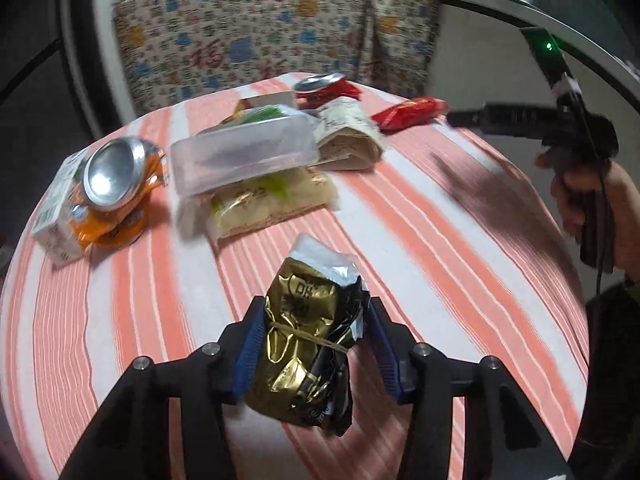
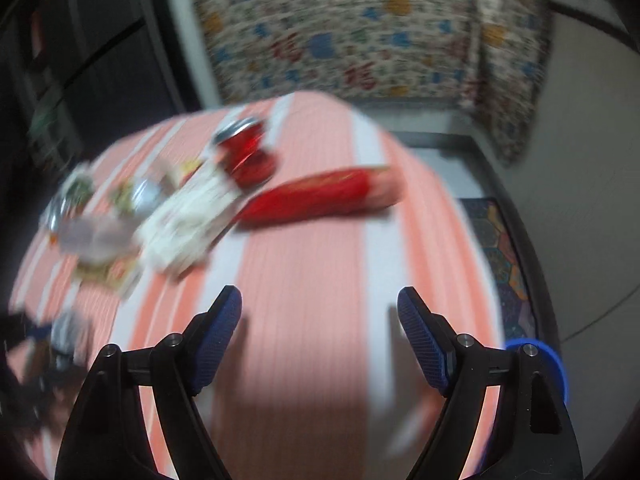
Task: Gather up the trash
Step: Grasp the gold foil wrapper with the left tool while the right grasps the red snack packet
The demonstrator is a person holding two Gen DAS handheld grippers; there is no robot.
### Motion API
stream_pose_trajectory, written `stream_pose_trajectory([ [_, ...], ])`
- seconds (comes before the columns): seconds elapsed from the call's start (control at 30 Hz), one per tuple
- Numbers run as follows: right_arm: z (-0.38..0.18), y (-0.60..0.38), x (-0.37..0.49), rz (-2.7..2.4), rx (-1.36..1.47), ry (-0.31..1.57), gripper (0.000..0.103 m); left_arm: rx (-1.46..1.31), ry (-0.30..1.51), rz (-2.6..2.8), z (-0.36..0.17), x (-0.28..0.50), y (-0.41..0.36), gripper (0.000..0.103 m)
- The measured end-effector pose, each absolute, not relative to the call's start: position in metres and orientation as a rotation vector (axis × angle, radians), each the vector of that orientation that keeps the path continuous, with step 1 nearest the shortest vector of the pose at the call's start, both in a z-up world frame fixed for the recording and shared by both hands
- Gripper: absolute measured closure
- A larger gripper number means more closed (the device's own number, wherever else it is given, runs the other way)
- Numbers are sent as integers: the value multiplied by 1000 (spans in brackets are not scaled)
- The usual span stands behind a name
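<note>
Between the blue pads of the left gripper [image 1: 314, 344], a crumpled gold-and-black foil bag [image 1: 308, 344] is clenched, its torn silver mouth pointing away from the camera and a thin rubber band cinched round its middle. Below it lies the counter [image 1: 460, 240], covered in a cloth of salmon and white stripes.

Further back on that cloth the rest of the trash sits in a loose cluster. At the left, a crushed orange can [image 1: 114, 184] leans against a small white carton [image 1: 56, 216]. Just beside them a clear plastic tub [image 1: 244, 152] rests tilted on top of a pale snack packet [image 1: 272, 204]. Behind the tub is a folded paper wrapper [image 1: 352, 136], with a crushed red can [image 1: 324, 88] at the far edge and a red wrapper [image 1: 408, 114] lying apart to the right.

Over the right side of the counter, a hand [image 1: 592, 200] holds the right gripper [image 2: 320, 336]. Its jaws are spread wide with nothing between them, hovering above bare striped cloth. The right wrist view is badly blurred, but the red wrapper [image 2: 320, 196] and red can [image 2: 248, 156] can be made out ahead of it, well apart from the fingertips.

A patterned cloth [image 1: 248, 36] hangs over furniture behind the counter.
</note>
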State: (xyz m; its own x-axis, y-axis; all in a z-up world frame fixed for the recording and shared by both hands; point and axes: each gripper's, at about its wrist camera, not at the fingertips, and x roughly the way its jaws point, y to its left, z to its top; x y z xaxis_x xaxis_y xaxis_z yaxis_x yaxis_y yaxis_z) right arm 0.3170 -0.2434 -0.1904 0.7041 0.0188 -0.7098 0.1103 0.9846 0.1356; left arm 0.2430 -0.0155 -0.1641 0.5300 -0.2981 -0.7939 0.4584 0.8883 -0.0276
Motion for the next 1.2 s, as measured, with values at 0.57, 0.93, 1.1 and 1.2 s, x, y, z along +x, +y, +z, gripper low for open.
stream_pose_trajectory([
  [0.57,-185,-192,312,446,-39,875,36,110,906,-374,-163,241,-6,49],
  [0.93,-218,-152,360,304,-181,897,67,139,908,-303,-163,237,-15,48],
  [1.1,-217,-170,314,320,-21,976,76,95,917,-291,-162,235,-5,45],
  [1.2,-214,-168,283,381,-4,998,69,115,927,-321,-161,233,-3,39],
])
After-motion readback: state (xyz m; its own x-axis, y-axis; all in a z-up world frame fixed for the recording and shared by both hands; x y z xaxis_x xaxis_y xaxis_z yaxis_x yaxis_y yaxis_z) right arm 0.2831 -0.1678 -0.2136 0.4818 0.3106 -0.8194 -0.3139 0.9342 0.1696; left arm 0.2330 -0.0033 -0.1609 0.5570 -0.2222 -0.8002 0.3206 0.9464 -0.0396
